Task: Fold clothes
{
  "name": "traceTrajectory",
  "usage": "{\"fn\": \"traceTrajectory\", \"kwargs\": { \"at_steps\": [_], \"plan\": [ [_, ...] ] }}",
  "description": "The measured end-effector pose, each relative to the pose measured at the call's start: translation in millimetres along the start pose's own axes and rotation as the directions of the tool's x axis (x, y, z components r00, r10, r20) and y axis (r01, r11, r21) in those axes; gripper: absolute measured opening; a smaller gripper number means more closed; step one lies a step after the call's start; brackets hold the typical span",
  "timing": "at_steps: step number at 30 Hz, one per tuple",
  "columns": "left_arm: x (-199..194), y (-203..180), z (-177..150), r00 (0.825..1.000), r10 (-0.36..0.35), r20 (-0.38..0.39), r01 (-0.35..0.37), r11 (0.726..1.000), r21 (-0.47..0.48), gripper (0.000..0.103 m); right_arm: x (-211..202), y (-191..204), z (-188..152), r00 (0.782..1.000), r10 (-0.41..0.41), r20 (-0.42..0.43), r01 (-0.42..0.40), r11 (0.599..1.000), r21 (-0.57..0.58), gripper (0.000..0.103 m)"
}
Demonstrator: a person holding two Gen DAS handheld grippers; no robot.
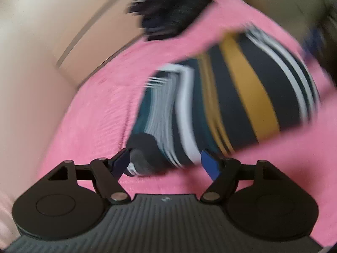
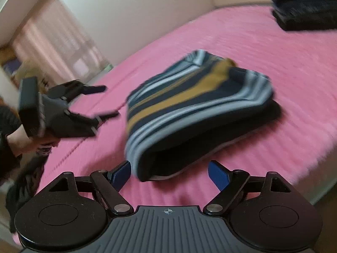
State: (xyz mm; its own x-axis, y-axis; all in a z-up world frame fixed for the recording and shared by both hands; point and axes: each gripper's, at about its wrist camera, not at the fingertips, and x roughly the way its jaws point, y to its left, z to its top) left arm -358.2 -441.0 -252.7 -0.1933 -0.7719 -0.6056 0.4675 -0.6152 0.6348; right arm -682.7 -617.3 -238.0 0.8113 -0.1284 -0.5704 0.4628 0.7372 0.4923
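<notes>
A: Left wrist view first. Heavy blur. Left hand-held gripper (image 1: pixel 165 163) is released, jaws spread, nothing pinched. The striped garment (image 1: pixel 231 97) lies on the pink bed (image 1: pixel 94 109); its near corner sits between the blue pads (image 1: pixel 210 165), but they don't press on it.

B: Folded?

A: Looks folded into a compact bundle, stripes running across the top layer. A dark pile (image 1: pixel 170 14) sits further back on the bed, well apart from it. Can't tell what's in it.

B: Right wrist view?

A: Right hand-held gripper (image 2: pixel 169 174) is also released, jaws wide, just short of the garment's near edge, not touching as far as I can tell. Garment is stacked in layers, dark underside showing at the fold. The left gripper shows at the left of this view, off to the side of the garment, a hand (image 2: pixel 23 139) holding it.

B: Progress?

A: My read: this piece is basically done, both grippers let go. What's left is maybe tidying or moving it toward the dark pile at the top right corner. No unfolded clothes visible, so I can't say how many remain.
</notes>
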Motion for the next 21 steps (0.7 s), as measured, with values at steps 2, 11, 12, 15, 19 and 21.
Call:
{"fn": "traceTrajectory", "kwargs": {
  "at_steps": [2, 11, 12, 15, 19, 21],
  "plan": [
    [0.2, -16.0, -3.4, 1.0, 0.006, 0.018, -0.008, 0.996, 0.09, 0.072, -1.6, 15.3, 0.6, 0.999, -0.03, 0.035, 0.033, 0.994, -0.101, 0.083],
    [33.1, -54.9, -21.9, 0.985, 0.081, 0.155, -0.155, 0.816, 0.557, 0.073, 21.7, 83.3, -28.6, 0.981, -0.166, 0.105, 0.188, 0.635, -0.75, 0.083],
    [39.5, -54.5, -25.0, 0.983, 0.079, 0.167, -0.163, 0.797, 0.582, 0.075, 29.3, 89.6, -34.6, 0.979, -0.173, 0.106, 0.188, 0.576, -0.795, 0.083],
    [59.2, -52.6, -34.4, 0.978, 0.059, 0.198, -0.178, 0.733, 0.657, 0.075, 62.1, 103.8, -61.0, 0.97, -0.219, 0.102, 0.178, 0.363, -0.915, 0.083],
    [82.0, -45.2, -45.0, 0.973, 0.025, 0.231, -0.193, 0.641, 0.743, 0.075, 94.6, 103.6, -79.5, 0.943, -0.293, 0.155, 0.217, 0.195, -0.956, 0.083],
    [89.6, -41.0, -44.9, 0.971, 0.005, 0.237, -0.188, 0.627, 0.756, 0.073, 97.3, 97.7, -78.1, 0.939, -0.306, 0.158, 0.228, 0.206, -0.952, 0.074]
  ]
}}
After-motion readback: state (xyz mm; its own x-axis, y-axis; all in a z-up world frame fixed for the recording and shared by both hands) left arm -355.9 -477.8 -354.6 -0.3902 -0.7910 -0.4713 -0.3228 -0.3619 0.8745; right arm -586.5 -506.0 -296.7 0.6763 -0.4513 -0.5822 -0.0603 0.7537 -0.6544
